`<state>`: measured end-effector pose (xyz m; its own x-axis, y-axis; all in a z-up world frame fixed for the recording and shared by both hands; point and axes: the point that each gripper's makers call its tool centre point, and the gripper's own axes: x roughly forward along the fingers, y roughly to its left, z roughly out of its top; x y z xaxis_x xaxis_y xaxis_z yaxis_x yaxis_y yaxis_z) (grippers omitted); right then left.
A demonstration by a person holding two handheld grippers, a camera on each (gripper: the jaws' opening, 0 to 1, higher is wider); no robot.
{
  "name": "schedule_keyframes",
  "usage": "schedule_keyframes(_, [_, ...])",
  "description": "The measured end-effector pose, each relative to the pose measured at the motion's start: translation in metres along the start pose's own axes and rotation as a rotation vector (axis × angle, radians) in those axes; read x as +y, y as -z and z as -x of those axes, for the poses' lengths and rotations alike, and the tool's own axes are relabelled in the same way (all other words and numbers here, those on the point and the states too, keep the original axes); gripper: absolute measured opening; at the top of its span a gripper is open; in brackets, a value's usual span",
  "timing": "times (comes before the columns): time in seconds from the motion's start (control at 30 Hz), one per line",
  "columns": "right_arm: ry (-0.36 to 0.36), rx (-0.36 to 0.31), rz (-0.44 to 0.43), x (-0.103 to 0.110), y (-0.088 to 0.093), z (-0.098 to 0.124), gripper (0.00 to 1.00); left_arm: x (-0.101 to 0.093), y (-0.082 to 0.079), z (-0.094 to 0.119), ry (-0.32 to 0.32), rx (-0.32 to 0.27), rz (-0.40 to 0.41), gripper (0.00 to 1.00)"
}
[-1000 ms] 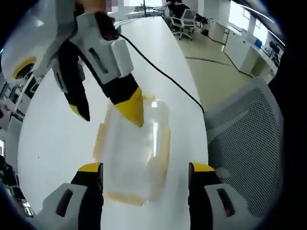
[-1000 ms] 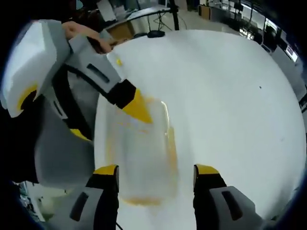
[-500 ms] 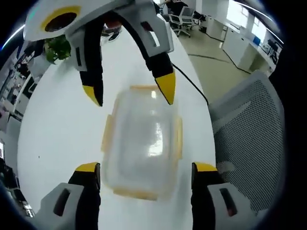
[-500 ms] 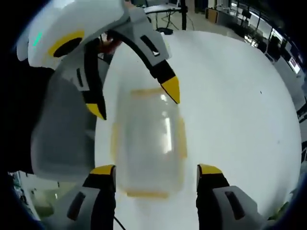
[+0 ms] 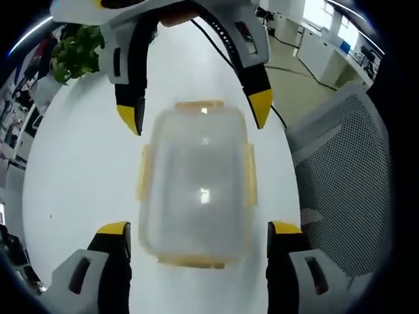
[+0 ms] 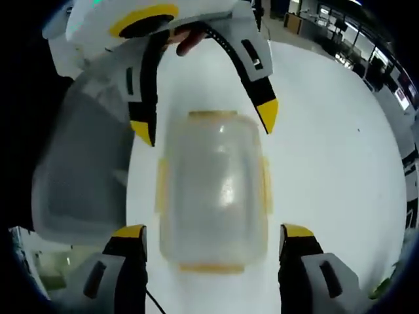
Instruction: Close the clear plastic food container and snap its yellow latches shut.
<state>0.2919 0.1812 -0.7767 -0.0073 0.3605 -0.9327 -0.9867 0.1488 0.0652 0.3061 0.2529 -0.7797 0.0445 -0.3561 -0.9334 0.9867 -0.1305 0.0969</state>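
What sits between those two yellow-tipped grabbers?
The clear plastic food container with yellow latches lies on the white table between the left gripper and right gripper.

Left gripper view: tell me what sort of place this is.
Probably an open-plan office: a long white table, a grey mesh chair beside it, a potted plant, and desks by bright windows beyond.

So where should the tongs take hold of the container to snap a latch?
Pinch a long-side latch against the rim, coming from above. The container lies flat on the table, and its yellow flaps stick out sideways, so they look easy to press.
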Motion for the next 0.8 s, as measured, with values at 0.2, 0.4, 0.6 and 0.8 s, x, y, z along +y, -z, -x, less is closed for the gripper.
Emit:
schedule_keyframes(0.2, [0.021,0.000,0.004,-0.002,0.002,-0.004,0.84,0.003,0.000,-0.005,0.001,0.025,-0.014,0.87])
schedule_keyframes(0.4, [0.023,0.000,0.010,-0.001,0.001,-0.008,0.84,0.005,0.001,-0.009,0.007,0.045,-0.021,0.86])
schedule_keyframes(0.6, [0.035,0.013,0.019,-0.002,0.002,-0.012,0.82,0.005,0.003,-0.012,0.008,0.068,-0.035,0.85])
schedule_keyframes(0.8, [0.045,0.030,0.029,-0.003,0.007,-0.016,0.78,0.006,0.006,-0.016,0.007,0.088,-0.041,0.84])
